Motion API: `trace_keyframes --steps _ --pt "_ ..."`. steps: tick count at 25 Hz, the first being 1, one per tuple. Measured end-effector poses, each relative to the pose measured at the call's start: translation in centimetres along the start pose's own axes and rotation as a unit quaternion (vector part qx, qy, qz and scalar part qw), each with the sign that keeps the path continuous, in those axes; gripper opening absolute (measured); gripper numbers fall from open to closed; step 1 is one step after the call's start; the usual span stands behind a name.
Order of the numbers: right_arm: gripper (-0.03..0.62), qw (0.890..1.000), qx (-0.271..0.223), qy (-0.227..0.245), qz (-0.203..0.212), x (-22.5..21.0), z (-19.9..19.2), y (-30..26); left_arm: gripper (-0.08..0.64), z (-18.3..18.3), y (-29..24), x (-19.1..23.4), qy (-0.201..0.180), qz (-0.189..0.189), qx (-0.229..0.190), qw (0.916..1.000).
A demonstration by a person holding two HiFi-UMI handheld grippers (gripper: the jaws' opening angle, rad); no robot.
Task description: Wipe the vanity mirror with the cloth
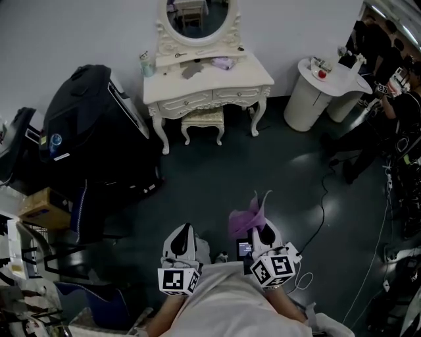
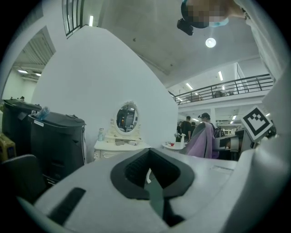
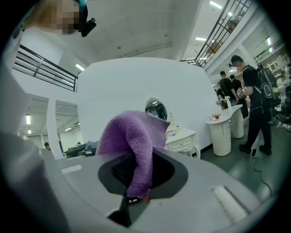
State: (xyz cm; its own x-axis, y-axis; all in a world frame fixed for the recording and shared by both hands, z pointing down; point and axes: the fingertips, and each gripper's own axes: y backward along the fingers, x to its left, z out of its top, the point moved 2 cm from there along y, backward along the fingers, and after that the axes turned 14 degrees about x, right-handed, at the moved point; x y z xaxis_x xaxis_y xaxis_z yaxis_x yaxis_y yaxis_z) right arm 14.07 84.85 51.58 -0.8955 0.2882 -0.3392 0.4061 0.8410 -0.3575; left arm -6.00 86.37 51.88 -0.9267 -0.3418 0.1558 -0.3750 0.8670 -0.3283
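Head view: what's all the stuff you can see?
dressing table: 1, white, far wall
vanity mirror: 1, white frame, on the dressing table
stool: 1, white, under the table
bottle: 1, pale green, table's left end
pedestal counter: 1, white, right of table
cases: 2, black, left side
cardboard box: 1, brown, far left
people: several, dark clothes, far right
cloth: 1, purple, in right gripper
left gripper: 1, white, shut, empty
right gripper: 1, white, shut on cloth

Both grippers low, side by side, close to the person's torso, pointing forward. Left gripper (image 1: 185,230) fingers closed together, nothing between. Right gripper (image 1: 265,229) fingers clamped on purple cloth (image 1: 244,220).
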Motion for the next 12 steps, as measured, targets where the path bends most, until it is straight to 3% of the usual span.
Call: trace_keyframes --steps 6,12 --pt "0.06 1.0 -0.016 0.014 0.003 -0.1 2.2 -3.6 0.002 1.9 -3.2 2.4 -0.005 0.003 -0.013 0.9999" --pt "0.06 0.999 -0.012 0.029 -0.003 -1.3 5.9 -9.6 0.002 5.3 -10.5 4.9 -0.003 -0.018 -0.019 0.9997"
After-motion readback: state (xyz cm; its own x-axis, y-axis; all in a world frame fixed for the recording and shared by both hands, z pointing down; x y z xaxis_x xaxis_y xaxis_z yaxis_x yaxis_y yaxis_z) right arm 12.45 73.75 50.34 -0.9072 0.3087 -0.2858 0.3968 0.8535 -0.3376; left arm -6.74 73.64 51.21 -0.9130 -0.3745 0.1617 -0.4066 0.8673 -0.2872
